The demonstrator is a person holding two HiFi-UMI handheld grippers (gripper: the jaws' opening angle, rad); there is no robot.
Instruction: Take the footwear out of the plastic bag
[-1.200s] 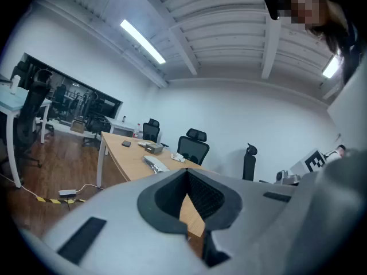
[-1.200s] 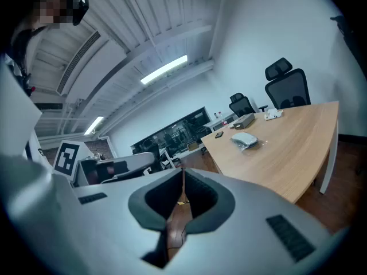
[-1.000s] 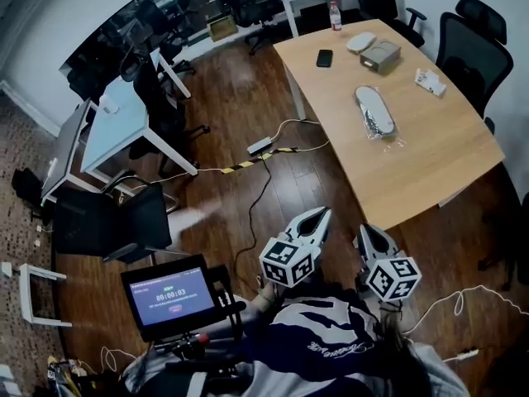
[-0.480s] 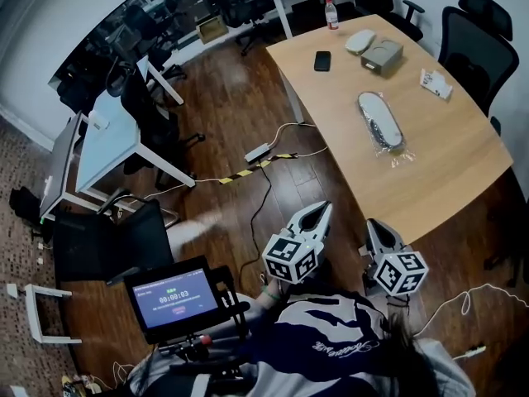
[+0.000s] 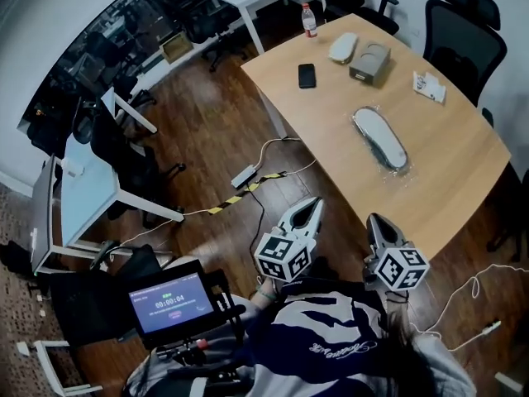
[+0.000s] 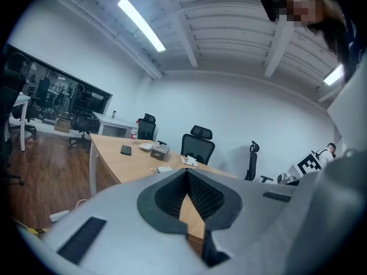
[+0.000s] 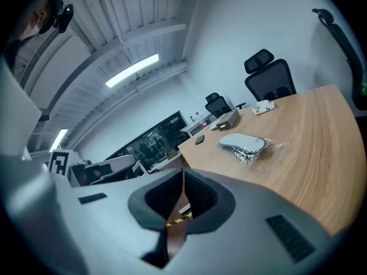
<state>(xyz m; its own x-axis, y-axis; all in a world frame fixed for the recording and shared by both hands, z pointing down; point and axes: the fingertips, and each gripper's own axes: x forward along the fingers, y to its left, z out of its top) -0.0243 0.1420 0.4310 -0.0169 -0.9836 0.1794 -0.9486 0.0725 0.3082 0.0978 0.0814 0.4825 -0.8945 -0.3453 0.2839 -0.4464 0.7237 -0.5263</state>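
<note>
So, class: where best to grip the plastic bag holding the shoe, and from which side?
Probably the loose crinkled film at the near end of the plastic bag, from the near table edge: it sticks out past the shoe, easily pinched.

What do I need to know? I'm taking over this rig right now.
Left gripper: shut, empty, held close to the body.
Right gripper: shut, empty, beside it.
The shoe lies inside its plastic bag on the wooden table, ahead of both grippers.
Done: nothing yet.
Left: reach the bag, open it, pull the shoe out.
</note>
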